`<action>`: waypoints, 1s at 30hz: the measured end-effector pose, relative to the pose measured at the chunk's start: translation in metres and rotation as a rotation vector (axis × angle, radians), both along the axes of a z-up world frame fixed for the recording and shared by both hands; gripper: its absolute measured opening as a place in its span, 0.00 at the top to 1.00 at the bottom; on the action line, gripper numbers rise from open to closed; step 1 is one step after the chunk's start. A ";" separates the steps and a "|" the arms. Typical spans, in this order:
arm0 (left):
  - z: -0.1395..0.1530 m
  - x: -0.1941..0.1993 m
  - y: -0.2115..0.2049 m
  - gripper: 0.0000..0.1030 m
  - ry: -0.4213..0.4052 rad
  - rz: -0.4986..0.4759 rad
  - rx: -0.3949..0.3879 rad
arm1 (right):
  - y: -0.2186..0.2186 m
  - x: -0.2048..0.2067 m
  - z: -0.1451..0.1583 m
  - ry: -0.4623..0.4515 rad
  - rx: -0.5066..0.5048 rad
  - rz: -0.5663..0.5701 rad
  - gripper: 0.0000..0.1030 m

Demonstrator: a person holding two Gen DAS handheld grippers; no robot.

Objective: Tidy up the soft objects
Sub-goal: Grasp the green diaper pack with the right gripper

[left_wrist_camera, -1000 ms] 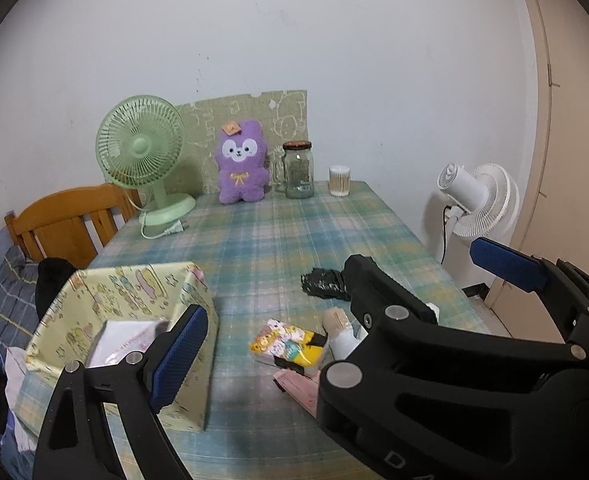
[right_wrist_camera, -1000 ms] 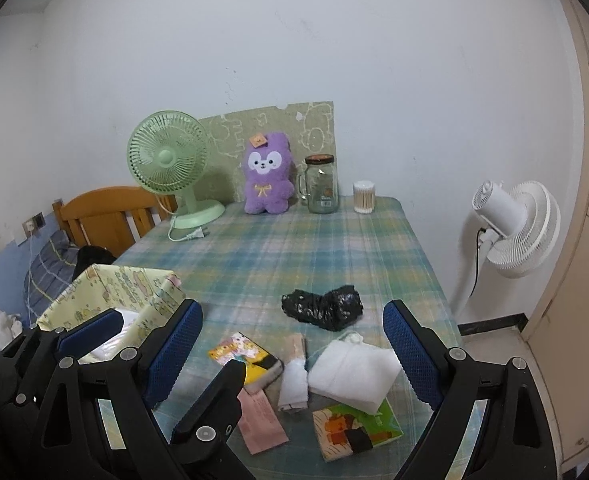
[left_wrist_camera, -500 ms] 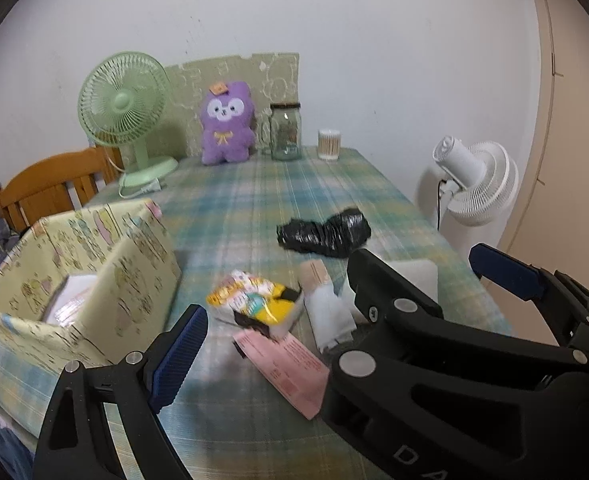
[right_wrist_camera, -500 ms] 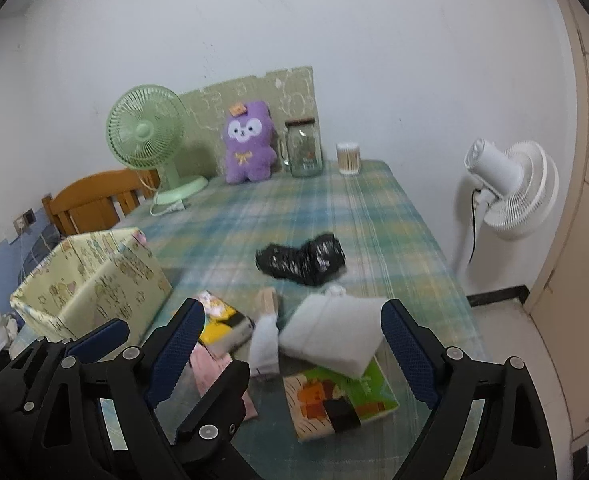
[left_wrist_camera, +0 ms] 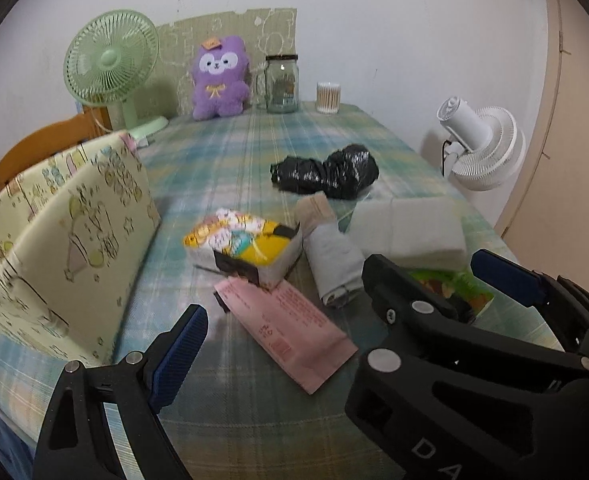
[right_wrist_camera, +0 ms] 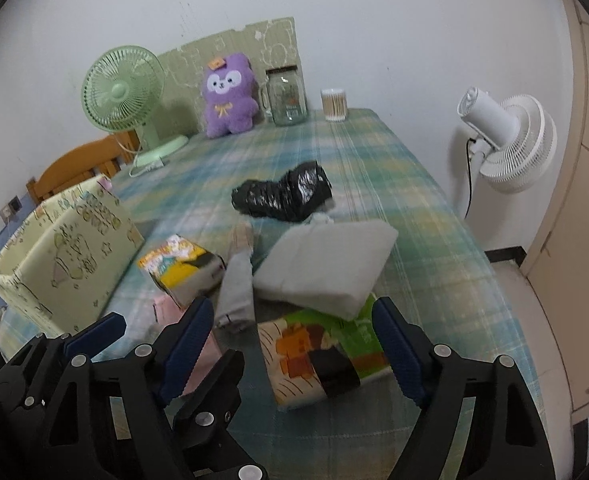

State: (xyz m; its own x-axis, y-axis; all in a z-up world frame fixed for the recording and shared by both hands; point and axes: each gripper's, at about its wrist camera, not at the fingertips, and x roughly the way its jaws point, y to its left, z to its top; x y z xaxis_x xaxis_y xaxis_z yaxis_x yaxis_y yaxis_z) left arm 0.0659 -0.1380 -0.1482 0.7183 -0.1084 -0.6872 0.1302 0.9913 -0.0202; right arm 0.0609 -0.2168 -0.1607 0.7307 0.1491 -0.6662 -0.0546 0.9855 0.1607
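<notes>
**Both grippers over the soft pile at the near end of the table**

Left gripper (left_wrist_camera: pixel 346 332) hangs spread wide over the near edge of the plaid table (left_wrist_camera: pixel 254 420), nothing between its fingers; the pink flat packet (left_wrist_camera: pixel 284 330) lies on the cloth below the gap, untouched. Right gripper (right_wrist_camera: pixel 294 344) has its jaws closing, pads still clear of everything; the green cartoon tissue pack (right_wrist_camera: pixel 314 356) sits between and below them, not gripped.

Just past the pink packet: yellow cartoon tissue pack (left_wrist_camera: pixel 242 246), one corner over the packet's far end. Beside it toward the right edge, a rolled grey sock (left_wrist_camera: pixel 332 264) with a beige cuff. Right of the sock, a folded white cloth (right_wrist_camera: pixel 326 268) rests on top of the green pack, tilted.

At the left edge, a pale yellow fabric box (left_wrist_camera: pixel 62 248) with cartoon prints, open top; contents hard to tell.

Mid-table, a crumpled black plastic bag (left_wrist_camera: pixel 326 174), near the white cloth's far side; contact unclear.

Far edge against the wall: green desk fan (left_wrist_camera: pixel 112 66) at the left corner, purple plush (left_wrist_camera: pixel 218 80), glass jar (left_wrist_camera: pixel 281 84), cotton swab cup (left_wrist_camera: pixel 328 97). Patterned board (left_wrist_camera: pixel 230 28) behind them. White floor fan (left_wrist_camera: pixel 480 148) off the right edge. Wooden chair (left_wrist_camera: pixel 42 148) past the left edge.
</notes>
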 end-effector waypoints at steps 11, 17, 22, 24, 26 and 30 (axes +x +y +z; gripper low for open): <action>-0.014 0.008 -0.007 0.10 0.031 -0.001 0.002 | -0.007 0.004 -0.010 0.024 -0.051 -0.024 0.19; -0.018 0.020 -0.005 0.10 0.053 0.029 0.000 | -0.013 0.006 -0.009 0.042 -0.041 -0.026 0.18; -0.019 0.021 -0.008 0.10 0.045 0.024 0.025 | -0.016 0.013 -0.017 0.071 0.007 -0.024 0.12; -0.019 0.020 -0.009 0.10 0.041 0.013 0.034 | -0.014 0.015 -0.020 0.073 0.012 -0.027 0.11; -0.019 0.021 -0.007 0.11 0.046 0.006 0.039 | -0.012 0.016 -0.020 0.078 0.022 -0.023 0.11; -0.017 0.019 -0.005 0.23 0.042 -0.026 0.042 | -0.007 0.017 -0.022 0.091 0.017 -0.027 0.11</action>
State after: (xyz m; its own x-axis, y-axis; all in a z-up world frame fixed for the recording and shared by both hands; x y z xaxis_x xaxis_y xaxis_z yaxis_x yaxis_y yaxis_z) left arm 0.0846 -0.1434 -0.1652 0.6863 -0.0973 -0.7207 0.1562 0.9876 0.0155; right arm 0.0781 -0.2241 -0.1828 0.6713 0.1421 -0.7274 -0.0128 0.9835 0.1803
